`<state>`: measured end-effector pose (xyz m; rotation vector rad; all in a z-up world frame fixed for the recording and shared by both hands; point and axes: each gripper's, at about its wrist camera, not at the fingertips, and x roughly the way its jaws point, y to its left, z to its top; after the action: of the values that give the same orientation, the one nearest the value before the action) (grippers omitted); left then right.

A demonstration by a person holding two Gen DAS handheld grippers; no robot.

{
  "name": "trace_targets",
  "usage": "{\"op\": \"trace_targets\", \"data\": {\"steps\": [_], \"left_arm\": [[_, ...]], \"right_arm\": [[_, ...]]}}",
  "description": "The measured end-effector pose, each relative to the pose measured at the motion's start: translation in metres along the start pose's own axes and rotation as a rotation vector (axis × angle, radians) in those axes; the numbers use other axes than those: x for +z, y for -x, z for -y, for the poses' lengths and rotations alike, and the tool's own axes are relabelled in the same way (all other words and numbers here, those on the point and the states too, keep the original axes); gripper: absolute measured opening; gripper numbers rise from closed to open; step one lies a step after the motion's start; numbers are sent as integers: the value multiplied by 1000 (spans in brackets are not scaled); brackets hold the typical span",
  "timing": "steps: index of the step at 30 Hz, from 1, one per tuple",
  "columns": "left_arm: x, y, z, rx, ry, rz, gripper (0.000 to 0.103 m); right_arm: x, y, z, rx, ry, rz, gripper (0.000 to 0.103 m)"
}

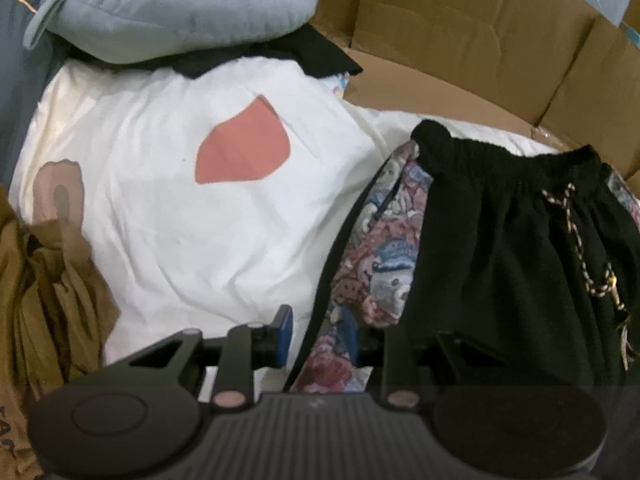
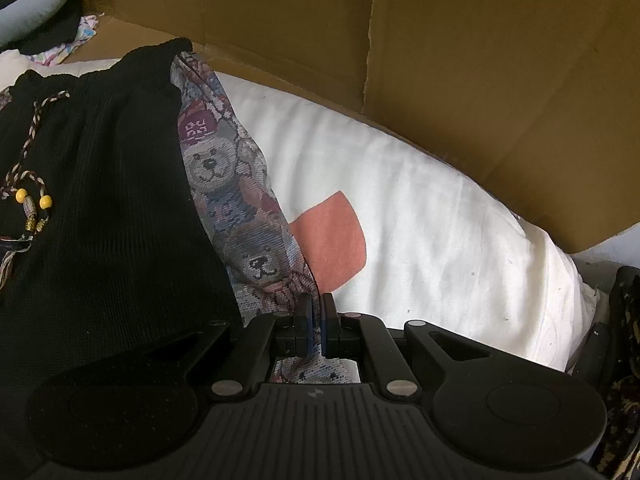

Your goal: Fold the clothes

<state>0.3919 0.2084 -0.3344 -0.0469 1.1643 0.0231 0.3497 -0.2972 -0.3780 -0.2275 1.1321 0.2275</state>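
the black shorts (image 1: 500, 248) with teddy-bear print side panels lie spread on the white bedding (image 1: 180, 208), waistband toward the cardboard wall (image 1: 460, 40) behind the bedding. in the left wrist view the left gripper (image 1: 318, 330) sits at the shorts' near edge with its two blue-padded fingers spread apart; the bear-print panel (image 1: 380, 248) runs down between them, but the fingers are not pressed together on it, so the tool reads as released. the right wrist view shows the right gripper (image 2: 316, 322) at the shorts' other side, its two fingers drawn nearly together with only a thin slit between them, clenched on the edge of the bear-print panel where it meets the bedding; more of that print shows through the gap in the tool's body below.

only the left wrist view shows the grey-blue neck pillow (image 1: 180, 4) on a black garment (image 1: 304, 54) at the far end of the bedding, and the mustard-brown cloth (image 1: 44, 292) bunched at the bedding's near left side. only the right wrist view shows the drawstring's yellow beads (image 2: 32, 198) clearly, lying on the black fabric, and a dark patterned fabric (image 2: 624, 360) off the bedding's right end. a salmon-pink patch (image 1: 244, 146) is printed on the bedding beside the shorts in both views.
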Motion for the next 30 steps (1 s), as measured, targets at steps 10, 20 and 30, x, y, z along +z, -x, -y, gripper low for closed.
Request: {"op": "trace_targets", "data": {"steps": [10, 20, 30], "left_arm": [[2, -20, 18, 87, -72, -35, 18], [4, -4, 17, 209, -102, 7, 4], [10, -12, 16, 257, -106, -14, 9]], "right_arm": [[-1, 0, -3, -25, -15, 11, 1], [4, 7, -10, -116, -1, 36, 0], [6, 0, -20, -191, 6, 16, 2]]}}
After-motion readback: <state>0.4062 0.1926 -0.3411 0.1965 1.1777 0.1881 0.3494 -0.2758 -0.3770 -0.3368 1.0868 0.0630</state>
